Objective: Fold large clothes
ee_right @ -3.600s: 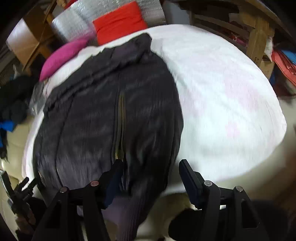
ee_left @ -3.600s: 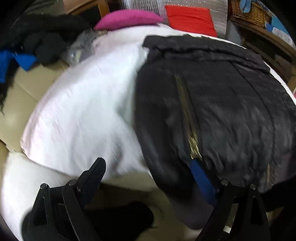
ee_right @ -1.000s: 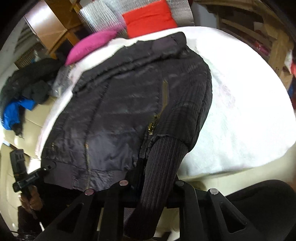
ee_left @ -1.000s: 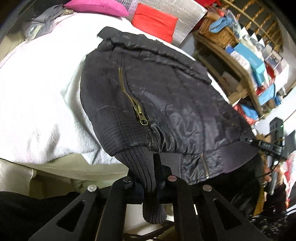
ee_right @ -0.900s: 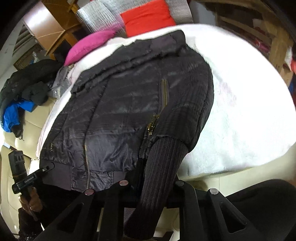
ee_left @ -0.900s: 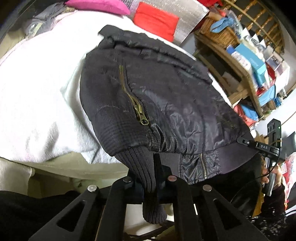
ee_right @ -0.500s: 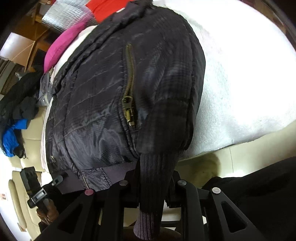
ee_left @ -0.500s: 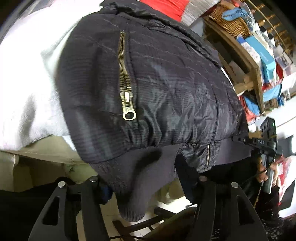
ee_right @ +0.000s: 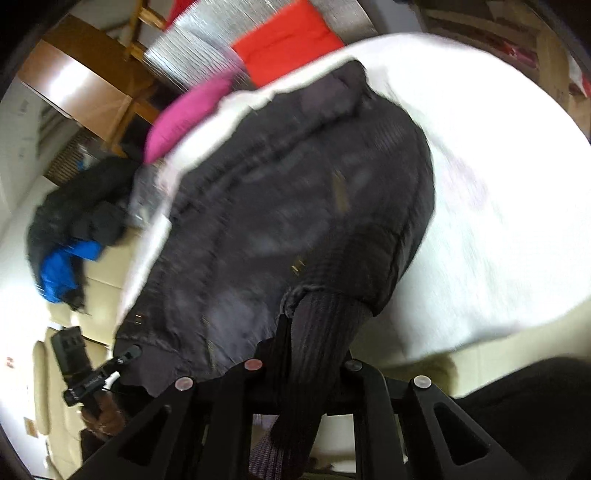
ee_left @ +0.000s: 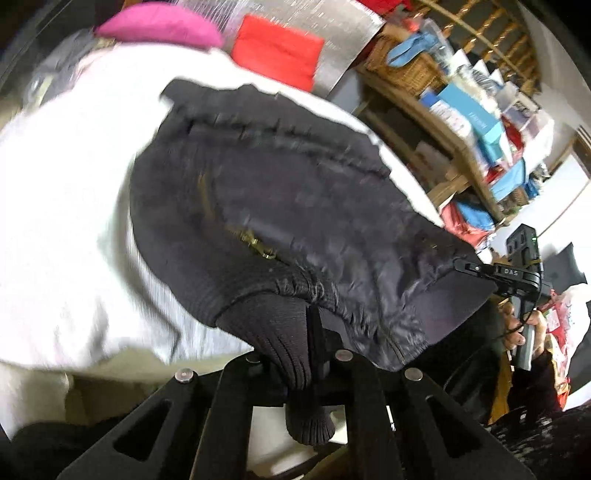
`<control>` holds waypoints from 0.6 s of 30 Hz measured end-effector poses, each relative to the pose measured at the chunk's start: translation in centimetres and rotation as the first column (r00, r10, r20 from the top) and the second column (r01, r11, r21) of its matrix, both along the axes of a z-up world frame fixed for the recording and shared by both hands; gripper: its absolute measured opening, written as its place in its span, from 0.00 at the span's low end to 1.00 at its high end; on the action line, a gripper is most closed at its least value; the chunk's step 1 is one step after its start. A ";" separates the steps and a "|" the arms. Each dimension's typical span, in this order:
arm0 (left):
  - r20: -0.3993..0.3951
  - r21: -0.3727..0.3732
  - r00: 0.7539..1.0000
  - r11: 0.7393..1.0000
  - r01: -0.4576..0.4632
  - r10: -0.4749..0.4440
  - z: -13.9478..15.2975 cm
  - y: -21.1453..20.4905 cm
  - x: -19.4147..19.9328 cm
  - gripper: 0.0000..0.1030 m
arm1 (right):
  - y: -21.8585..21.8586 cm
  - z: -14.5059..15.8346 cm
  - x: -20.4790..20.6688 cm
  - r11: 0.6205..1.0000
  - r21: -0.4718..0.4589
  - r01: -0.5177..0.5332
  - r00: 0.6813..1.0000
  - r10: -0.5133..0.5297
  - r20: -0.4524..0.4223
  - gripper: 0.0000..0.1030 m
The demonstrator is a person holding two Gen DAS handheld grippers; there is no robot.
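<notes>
Up close in the left wrist view, we saw our left gripper (ee_left: 312, 354) pinching a ribbed knit cuff (ee_left: 291, 354) of the black jacket (ee_left: 280, 206), the cuff end hanging down between its fingers. That jacket lay flat on a white blanket (ee_left: 70, 229), its long axis running away from us, collar at the far end toward a red cushion (ee_left: 280, 55) and a pink cushion (ee_left: 159, 26), ribbed hem at the near edge. A brass zipper pull (ee_left: 258, 247) sat just above the cuff. Off to the right, our right gripper (ee_left: 476, 268) met the hem's far corner, with wooden shelves (ee_left: 454, 122) behind.

From the right wrist view, the right gripper (ee_right: 314, 363) was clamped on the other ribbed cuff (ee_right: 317, 354), which drooped below its fingers. The jacket (ee_right: 280, 206) stretched away with the collar far, leaning toward the cushions. At lower left the left gripper (ee_right: 127, 354) touched the hem corner. A dark clothes pile (ee_right: 74, 229) lay beyond, blurred.
</notes>
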State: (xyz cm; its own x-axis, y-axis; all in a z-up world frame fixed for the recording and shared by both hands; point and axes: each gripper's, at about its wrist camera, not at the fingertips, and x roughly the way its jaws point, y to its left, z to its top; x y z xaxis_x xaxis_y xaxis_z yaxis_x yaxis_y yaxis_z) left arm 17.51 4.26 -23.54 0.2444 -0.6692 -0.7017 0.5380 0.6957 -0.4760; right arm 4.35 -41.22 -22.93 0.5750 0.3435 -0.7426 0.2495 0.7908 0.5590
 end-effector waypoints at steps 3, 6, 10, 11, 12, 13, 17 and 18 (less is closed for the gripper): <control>0.051 -0.032 0.999 0.999 0.010 -0.008 3.4 0.0 1.6 0.08 | -0.6 2.5 1.3 1.000 0.018 0.007 0.997 -0.008 0.074 0.13; 0.074 -0.068 0.997 0.998 0.004 0.001 6.5 0.3 4.2 0.08 | -2.0 5.3 3.2 0.999 0.022 0.036 0.986 -0.039 0.159 0.13; 0.091 -0.100 0.995 0.994 -0.038 0.047 10.5 -0.1 9.8 0.09 | -4.6 8.8 7.0 0.996 0.010 0.090 0.961 -0.090 0.262 0.12; 0.101 -0.106 0.993 0.993 -0.051 0.061 11.6 -0.4 11.5 0.09 | -5.1 9.8 8.5 0.995 0.004 0.103 0.954 -0.100 0.284 0.12; 0.113 -0.109 0.991 0.992 -0.058 0.070 12.4 -0.6 12.9 0.09 | -5.6 10.7 10.3 0.993 -0.006 0.116 0.947 -0.108 0.304 0.12; 0.127 -0.112 0.988 0.991 -0.069 0.083 13.5 -1.1 14.9 0.09 | -6.0 11.6 12.3 0.992 -0.015 0.125 0.941 -0.113 0.319 0.12; 0.136 -0.116 0.983 0.987 -0.108 0.124 16.2 -3.8 23.3 0.09 | -6.7 14.5 20.9 0.980 -0.104 0.171 0.922 -0.122 0.369 0.12; 0.129 -0.116 0.982 0.986 -0.120 0.135 16.4 -4.5 25.6 0.09 | -6.8 14.8 23.0 0.976 -0.117 0.182 0.918 -0.127 0.376 0.11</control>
State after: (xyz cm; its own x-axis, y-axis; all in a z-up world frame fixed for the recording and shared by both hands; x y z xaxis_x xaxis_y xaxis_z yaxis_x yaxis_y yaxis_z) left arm 43.14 -0.22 -7.18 0.4208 -0.6961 -0.5817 0.5128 0.7115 -0.4805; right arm 27.36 -48.04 -8.09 0.8520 0.1323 -0.5065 0.1762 0.8386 0.5155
